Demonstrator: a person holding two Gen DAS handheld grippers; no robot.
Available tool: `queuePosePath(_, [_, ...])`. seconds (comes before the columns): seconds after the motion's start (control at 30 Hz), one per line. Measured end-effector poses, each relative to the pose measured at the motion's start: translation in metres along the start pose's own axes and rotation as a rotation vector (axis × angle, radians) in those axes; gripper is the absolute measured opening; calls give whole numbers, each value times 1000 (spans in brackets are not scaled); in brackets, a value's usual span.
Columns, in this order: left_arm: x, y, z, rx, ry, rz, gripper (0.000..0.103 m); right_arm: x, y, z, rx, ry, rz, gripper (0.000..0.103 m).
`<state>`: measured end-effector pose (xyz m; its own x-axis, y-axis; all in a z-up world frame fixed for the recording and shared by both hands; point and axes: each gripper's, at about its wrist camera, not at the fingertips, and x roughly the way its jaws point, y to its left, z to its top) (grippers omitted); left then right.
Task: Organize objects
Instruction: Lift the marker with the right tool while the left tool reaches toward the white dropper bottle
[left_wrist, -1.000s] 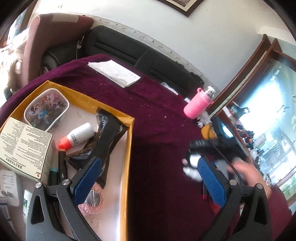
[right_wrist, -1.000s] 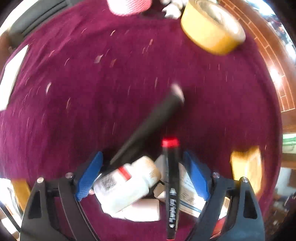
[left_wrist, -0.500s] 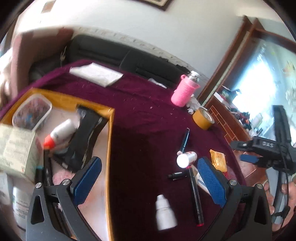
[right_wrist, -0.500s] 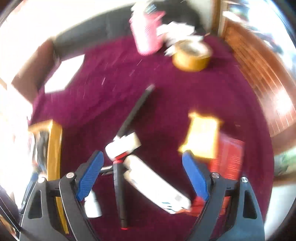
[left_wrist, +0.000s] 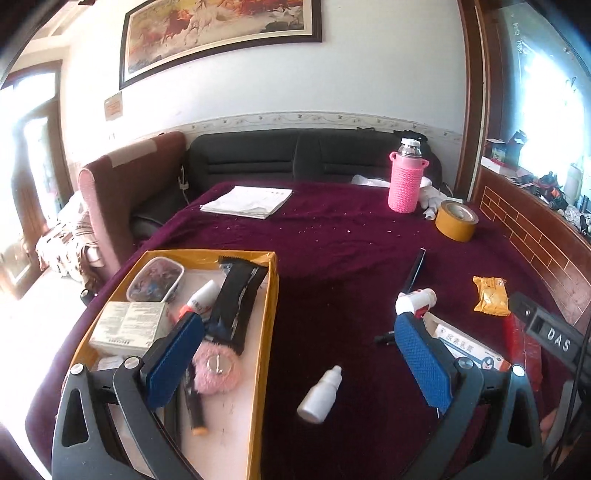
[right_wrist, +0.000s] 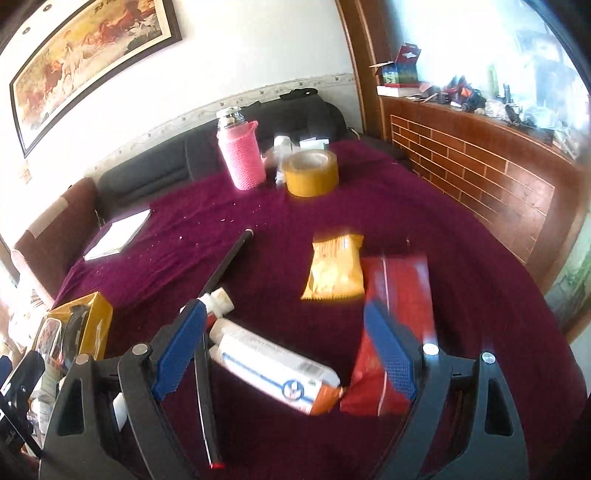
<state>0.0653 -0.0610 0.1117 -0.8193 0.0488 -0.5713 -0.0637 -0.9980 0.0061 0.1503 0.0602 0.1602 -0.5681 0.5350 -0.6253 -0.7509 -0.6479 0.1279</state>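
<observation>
A yellow-rimmed box (left_wrist: 271, 306) on the maroon table holds a black packet (left_wrist: 236, 299), a white carton (left_wrist: 127, 326), a pink furry thing (left_wrist: 218, 373) and a small bottle. My left gripper (left_wrist: 295, 363) is open and empty above the box's right edge. A white dropper bottle (left_wrist: 320, 395) lies beneath it. My right gripper (right_wrist: 288, 343) is open and empty over a white box (right_wrist: 273, 369), a red packet (right_wrist: 395, 314), a yellow snack packet (right_wrist: 334, 271), a black pen (right_wrist: 227, 262) and a marker (right_wrist: 205, 398).
A pink flask (left_wrist: 404, 182), a tape roll (left_wrist: 456, 219) and white papers (left_wrist: 247, 201) sit at the table's far side. A dark sofa (left_wrist: 288, 155) stands behind. A wooden brick-pattern wall (right_wrist: 480, 177) runs along the right.
Both grippers have risen and pulled back from the table. The left view now takes in the room; the right gripper has left the bottle and pens on the cloth.
</observation>
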Motion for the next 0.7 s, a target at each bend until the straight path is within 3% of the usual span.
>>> queuePosePath(0.2, [-23,4,-7,34,-19,21,102,-5,3,-17,-62,-27,7,88])
queuePosePath(0.37, [-42,4,-12,73,-32,26,102,-6,6,-26,-34,12,63,88])
queuePosePath(0.7, [-35,-4,-23,153,9,35,102,29,10,-45,-77,249,206,88])
